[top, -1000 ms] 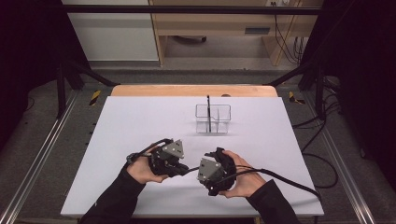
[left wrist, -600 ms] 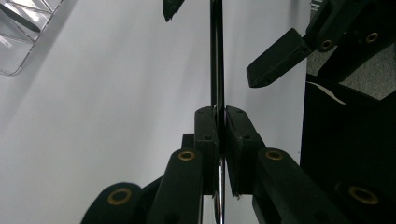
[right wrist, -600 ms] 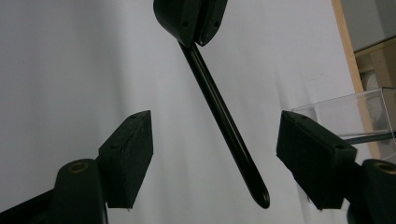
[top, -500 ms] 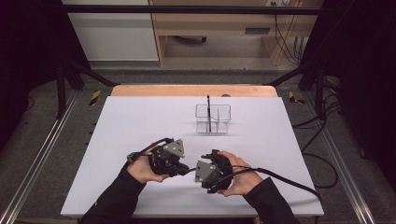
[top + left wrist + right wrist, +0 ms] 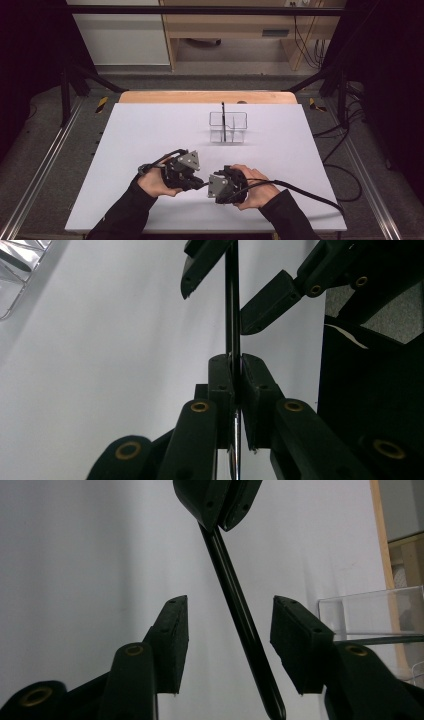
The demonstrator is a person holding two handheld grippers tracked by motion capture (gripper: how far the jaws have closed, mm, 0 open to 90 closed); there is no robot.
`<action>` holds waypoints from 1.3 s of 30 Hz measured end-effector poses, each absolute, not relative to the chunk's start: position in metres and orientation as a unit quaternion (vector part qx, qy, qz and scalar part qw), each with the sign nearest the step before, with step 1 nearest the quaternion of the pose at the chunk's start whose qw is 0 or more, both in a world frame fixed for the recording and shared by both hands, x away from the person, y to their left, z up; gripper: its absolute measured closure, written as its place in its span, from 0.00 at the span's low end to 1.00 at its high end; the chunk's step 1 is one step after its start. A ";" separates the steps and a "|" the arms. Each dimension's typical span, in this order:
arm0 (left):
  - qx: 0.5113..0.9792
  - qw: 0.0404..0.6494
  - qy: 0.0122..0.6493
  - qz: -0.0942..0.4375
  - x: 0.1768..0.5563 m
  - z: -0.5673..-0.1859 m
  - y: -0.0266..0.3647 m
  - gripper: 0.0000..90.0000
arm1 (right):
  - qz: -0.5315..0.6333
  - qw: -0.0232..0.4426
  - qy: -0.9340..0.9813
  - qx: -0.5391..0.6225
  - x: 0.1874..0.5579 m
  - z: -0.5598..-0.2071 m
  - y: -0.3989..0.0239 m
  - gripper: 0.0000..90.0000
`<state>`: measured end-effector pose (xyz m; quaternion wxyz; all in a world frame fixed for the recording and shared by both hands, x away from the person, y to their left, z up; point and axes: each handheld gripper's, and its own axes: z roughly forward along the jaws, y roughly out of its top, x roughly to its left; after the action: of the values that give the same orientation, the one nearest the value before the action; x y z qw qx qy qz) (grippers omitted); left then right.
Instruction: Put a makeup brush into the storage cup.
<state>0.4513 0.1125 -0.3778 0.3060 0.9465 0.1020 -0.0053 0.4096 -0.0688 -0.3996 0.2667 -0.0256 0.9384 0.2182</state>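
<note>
A thin black rod (image 5: 232, 315) runs level between my two grippers, low over the white table (image 5: 150, 130) near its front edge. My left gripper (image 5: 236, 360) is shut on one end of it; in the high view that gripper (image 5: 196, 181) points right. My right gripper (image 5: 229, 605) faces it from the right, and its jaws have just been closing. The rod (image 5: 240, 615) passes between them with a gap on each side. In the high view the right gripper (image 5: 210, 186) sits almost tip to tip with the left one.
A clear compartmented holder (image 5: 227, 127) stands at the back middle of the table with another black rod (image 5: 223, 120) upright in it. A wooden strip (image 5: 205, 96) edges the far side. Cables trail off to the right.
My right gripper's jaws have narrowed around the rod. Both hands have stayed in place.
</note>
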 end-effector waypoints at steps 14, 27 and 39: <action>0.952 0.292 0.091 -0.011 0.450 -0.380 0.109 0.92 | 0.208 0.253 0.944 -0.044 0.410 -0.400 -0.064 0.80; 0.952 0.293 0.087 -0.012 0.449 -0.380 0.109 0.92 | 0.206 0.240 0.947 -0.052 0.411 -0.400 -0.064 0.89; 0.949 0.305 0.083 -0.007 0.449 -0.379 0.113 0.90 | 0.207 0.219 0.952 -0.052 0.409 -0.402 -0.064 0.93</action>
<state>0.4490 0.1126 -0.3791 0.3049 0.9487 0.0831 -0.0072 0.4094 -0.0645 -0.4017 0.2185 -0.0521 0.9522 0.2070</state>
